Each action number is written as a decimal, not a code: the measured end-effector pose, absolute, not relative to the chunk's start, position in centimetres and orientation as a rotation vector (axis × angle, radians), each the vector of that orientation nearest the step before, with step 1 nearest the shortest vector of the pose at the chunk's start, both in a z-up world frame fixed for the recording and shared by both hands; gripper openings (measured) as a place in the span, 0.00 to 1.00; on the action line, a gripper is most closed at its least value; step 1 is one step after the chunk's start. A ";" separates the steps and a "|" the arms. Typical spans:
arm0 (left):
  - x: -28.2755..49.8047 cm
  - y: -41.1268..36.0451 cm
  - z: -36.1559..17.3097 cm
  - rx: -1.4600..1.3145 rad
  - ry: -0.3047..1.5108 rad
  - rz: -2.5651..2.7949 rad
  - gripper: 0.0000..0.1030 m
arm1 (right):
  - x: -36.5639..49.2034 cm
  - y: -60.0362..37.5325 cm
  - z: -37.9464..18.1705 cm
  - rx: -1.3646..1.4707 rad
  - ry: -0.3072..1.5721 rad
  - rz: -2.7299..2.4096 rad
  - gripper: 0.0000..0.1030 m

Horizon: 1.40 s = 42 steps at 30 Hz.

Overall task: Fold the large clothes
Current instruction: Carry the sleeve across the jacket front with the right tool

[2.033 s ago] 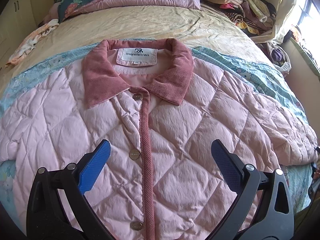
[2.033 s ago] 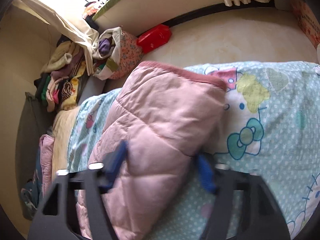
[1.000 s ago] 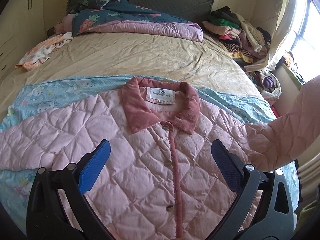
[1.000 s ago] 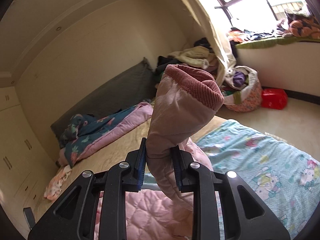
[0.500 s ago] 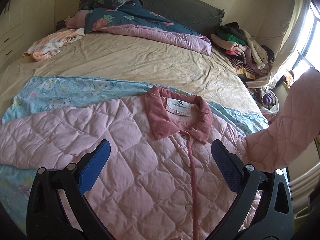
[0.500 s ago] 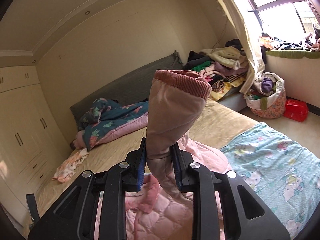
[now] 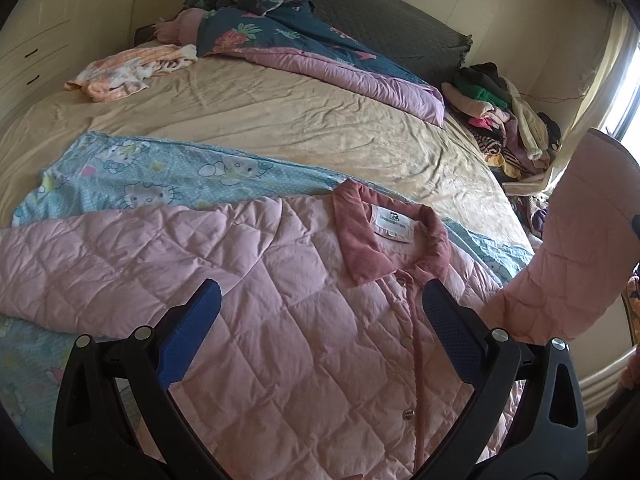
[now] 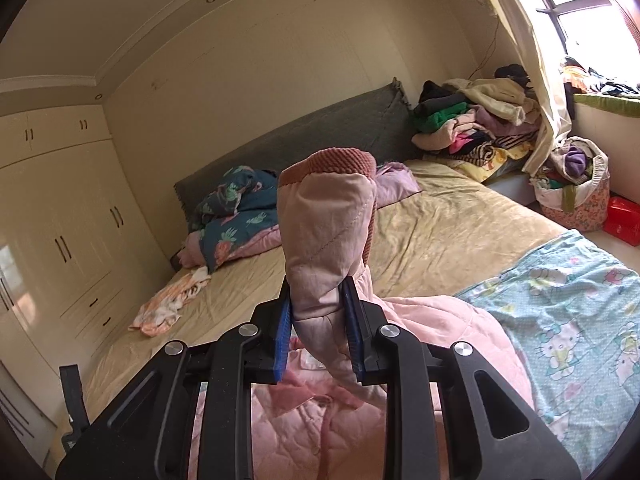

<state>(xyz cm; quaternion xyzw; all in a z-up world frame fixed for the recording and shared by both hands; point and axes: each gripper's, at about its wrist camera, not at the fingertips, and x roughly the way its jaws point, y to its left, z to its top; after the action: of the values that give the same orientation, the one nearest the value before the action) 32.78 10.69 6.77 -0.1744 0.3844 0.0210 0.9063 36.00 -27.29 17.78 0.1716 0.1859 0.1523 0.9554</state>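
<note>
A pink quilted jacket [image 7: 304,300] with a dusty-rose corduroy collar [image 7: 360,240] lies front up on a blue Hello Kitty sheet [image 7: 160,184] on the bed. My left gripper [image 7: 320,316] is open and empty, hovering above the jacket's chest. My right gripper [image 8: 318,320] is shut on the jacket's right sleeve [image 8: 328,240] and holds it upright, cuff at the top. The raised sleeve also shows in the left wrist view [image 7: 568,256] at the right edge. The other sleeve [image 7: 80,264] lies flat to the left.
A beige bedsheet [image 7: 260,108] covers the bed. A dark floral quilt [image 7: 288,28] lies by the headboard, a small orange-white garment [image 7: 128,72] at far left. A clothes pile [image 8: 472,124] and a fabric bag [image 8: 572,188] sit near the window. Wardrobes [image 8: 60,220] line the left wall.
My right gripper closed on the sleeve and lifted it off the sheet, then swung it up over the jacket. My left gripper drew back and to the left, staying open.
</note>
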 end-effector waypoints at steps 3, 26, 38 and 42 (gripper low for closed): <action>32.7 11.5 6.3 -0.381 0.800 0.040 0.92 | 36.4 -25.6 17.1 0.342 0.396 0.333 0.22; 32.5 14.9 2.6 -0.531 0.840 0.020 0.92 | 36.3 -10.2 4.3 0.217 0.678 0.505 0.22; 32.1 15.9 -0.3 -0.646 0.903 -0.016 0.92 | 33.6 -5.5 -2.1 0.134 0.897 0.620 0.48; 32.3 15.3 -1.7 -0.696 0.952 -0.056 0.92 | 32.5 -4.8 -3.0 0.090 0.942 0.647 0.58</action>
<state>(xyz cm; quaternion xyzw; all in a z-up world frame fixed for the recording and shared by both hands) 32.27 15.33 -1.74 -0.3282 0.4488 -0.0266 0.8308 32.52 -4.80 -3.05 0.0425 0.4456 0.3061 0.8402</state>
